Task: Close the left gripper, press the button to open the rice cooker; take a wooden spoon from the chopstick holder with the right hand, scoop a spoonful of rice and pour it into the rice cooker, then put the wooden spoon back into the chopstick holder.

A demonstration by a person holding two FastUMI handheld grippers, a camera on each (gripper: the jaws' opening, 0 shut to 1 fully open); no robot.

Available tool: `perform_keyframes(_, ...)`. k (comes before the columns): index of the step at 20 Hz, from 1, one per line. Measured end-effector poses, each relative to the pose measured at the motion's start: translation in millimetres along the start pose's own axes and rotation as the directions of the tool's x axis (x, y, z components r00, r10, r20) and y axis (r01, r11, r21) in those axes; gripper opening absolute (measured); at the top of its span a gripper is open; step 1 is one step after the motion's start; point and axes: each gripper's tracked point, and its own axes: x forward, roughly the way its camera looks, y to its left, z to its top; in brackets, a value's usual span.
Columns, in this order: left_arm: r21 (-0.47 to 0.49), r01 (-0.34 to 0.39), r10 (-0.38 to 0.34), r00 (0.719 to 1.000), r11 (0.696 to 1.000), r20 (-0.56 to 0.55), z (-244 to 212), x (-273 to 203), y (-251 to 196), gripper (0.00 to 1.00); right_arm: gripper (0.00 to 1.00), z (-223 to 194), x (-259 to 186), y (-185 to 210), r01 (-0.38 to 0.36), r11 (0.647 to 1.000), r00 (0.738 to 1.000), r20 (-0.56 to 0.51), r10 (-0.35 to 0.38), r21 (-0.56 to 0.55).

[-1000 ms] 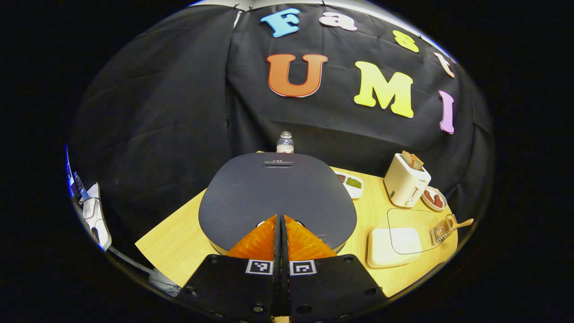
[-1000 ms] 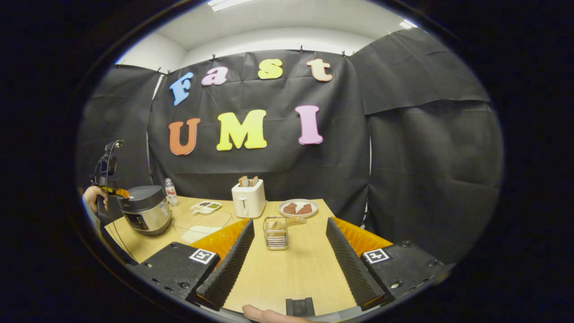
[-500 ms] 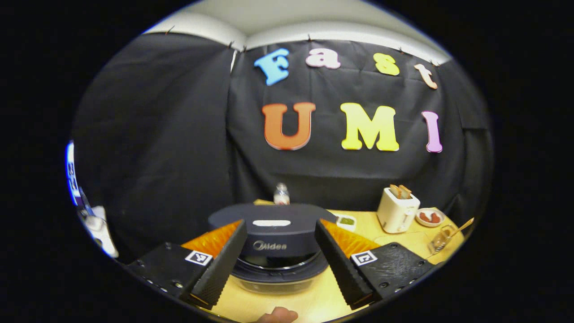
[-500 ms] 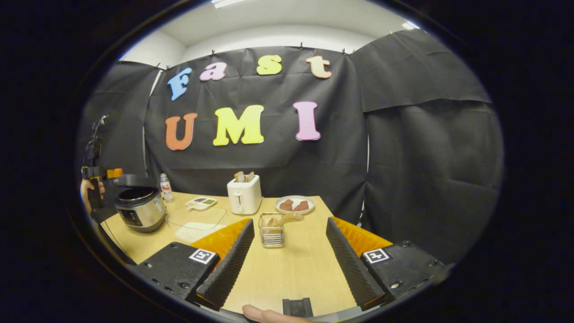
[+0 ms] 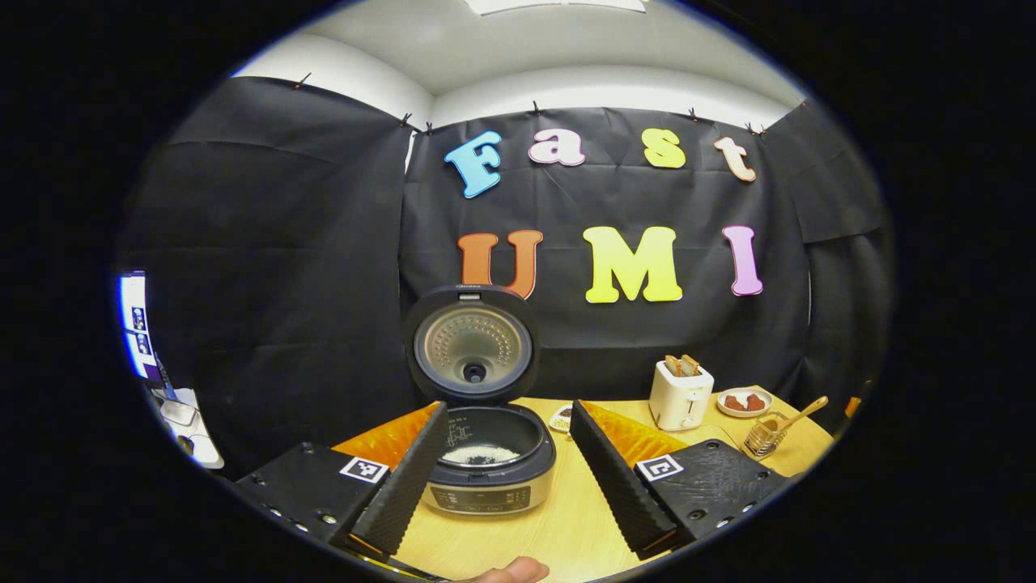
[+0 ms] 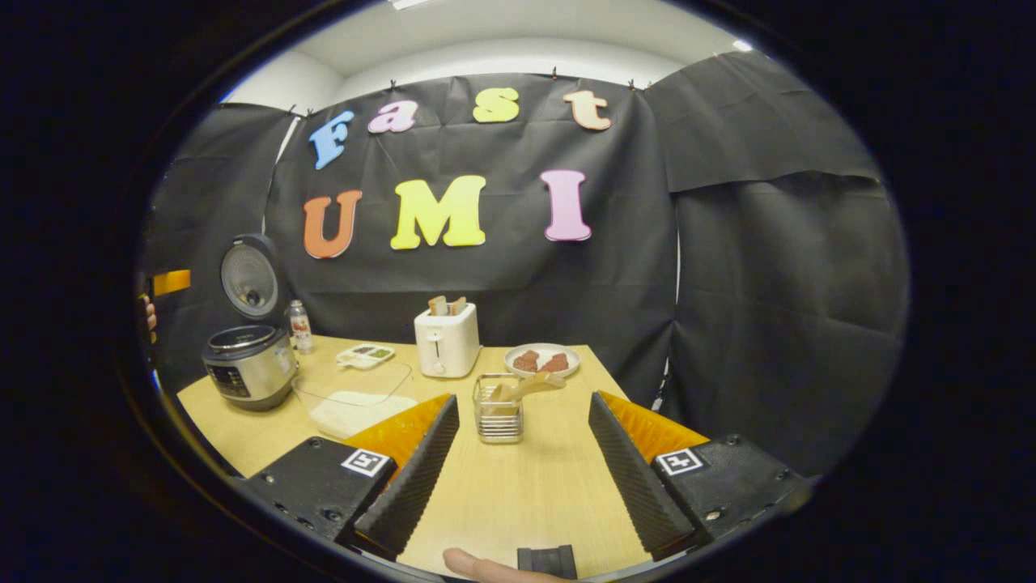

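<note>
The rice cooker (image 5: 490,474) stands open on the wooden table, its round lid (image 5: 473,344) upright and some white rice in the pot. My left gripper (image 5: 506,429) is open just in front of it, pulled back, with nothing between its fingers. In the right gripper view the cooker (image 6: 247,368) sits at the far left with its lid (image 6: 249,279) raised. My right gripper (image 6: 522,425) is open above the table, short of the wire chopstick holder (image 6: 498,409), where the wooden spoon (image 6: 530,385) leans to the right. The holder (image 5: 765,433) and spoon (image 5: 801,411) are also at the right of the left gripper view.
A white toaster (image 6: 445,340) with bread, a plate (image 6: 542,359) of brown food, a small divided dish (image 6: 368,354), a bottle (image 6: 301,325) and a clear container (image 6: 356,401) of rice stand on the table (image 6: 518,486). A fingertip (image 6: 469,564) is at the lower edge.
The left gripper went from shut on top of the closed lid to open and drawn back. The cooker lid swung fully upright. The right gripper barely moved.
</note>
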Motion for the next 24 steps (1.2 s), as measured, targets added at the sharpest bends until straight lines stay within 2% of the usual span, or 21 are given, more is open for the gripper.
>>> perform_keyframes(2,0.017,0.002,-0.002,1.000,1.000,0.000,-13,-12,-5,0.96,1.00,-1,17,6,-0.017,1.000,1.000,0.013,0.017,0.021)
perform_keyframes(6,0.029,-0.003,0.003,1.000,1.000,0.014,-26,-38,-7,0.96,1.00,-28,58,16,-0.032,0.999,0.999,-0.018,0.033,0.041)
perform_keyframes(9,0.002,0.007,-0.007,0.999,1.000,0.048,-23,-60,-9,0.96,1.00,-32,88,5,0.010,0.995,1.000,0.001,-0.011,0.100)
perform_keyframes(11,-0.056,0.061,-0.057,0.996,0.997,0.062,-21,-71,-26,0.96,1.00,-25,109,-1,0.025,0.987,0.998,0.058,-0.035,0.156)
perform_keyframes(13,-0.101,0.098,-0.089,0.992,0.990,0.089,-14,-80,-33,0.95,1.00,-31,129,0,0.029,0.982,0.998,0.049,-0.039,0.188)
perform_keyframes(16,-0.089,0.104,-0.094,0.989,0.991,0.112,-9,-86,-32,0.95,0.99,-31,153,-11,0.077,0.983,0.993,0.076,-0.091,0.168)
perform_keyframes(18,-0.094,0.123,-0.112,0.987,0.988,0.112,-8,-91,-34,0.95,0.97,-43,167,-5,0.085,0.981,0.996,0.025,-0.091,0.177)
perform_keyframes(20,-0.115,0.144,-0.133,0.986,0.983,0.103,-10,-91,-37,0.95,0.95,-53,180,10,0.054,0.980,0.999,-0.015,-0.052,0.193)
perform_keyframes(21,-0.130,0.141,-0.128,0.987,0.981,0.102,-8,-90,-34,0.95,0.87,-53,185,12,0.052,0.979,0.999,-0.019,-0.050,0.196)
perform_keyframes(22,-0.140,0.146,-0.132,0.986,0.979,0.103,-5,-88,-34,0.95,0.92,-54,191,15,0.056,0.979,0.998,-0.025,-0.052,0.194)
perform_keyframes(23,-0.145,0.160,-0.146,0.984,0.977,0.099,-6,-88,-39,0.95,0.91,-53,194,17,0.058,0.981,0.998,-0.020,-0.055,0.186)
perform_keyframes(24,-0.146,0.180,-0.167,0.981,0.973,0.101,-4,-90,-45,0.94,0.74,-52,197,18,0.059,0.982,0.998,-0.010,-0.058,0.179)
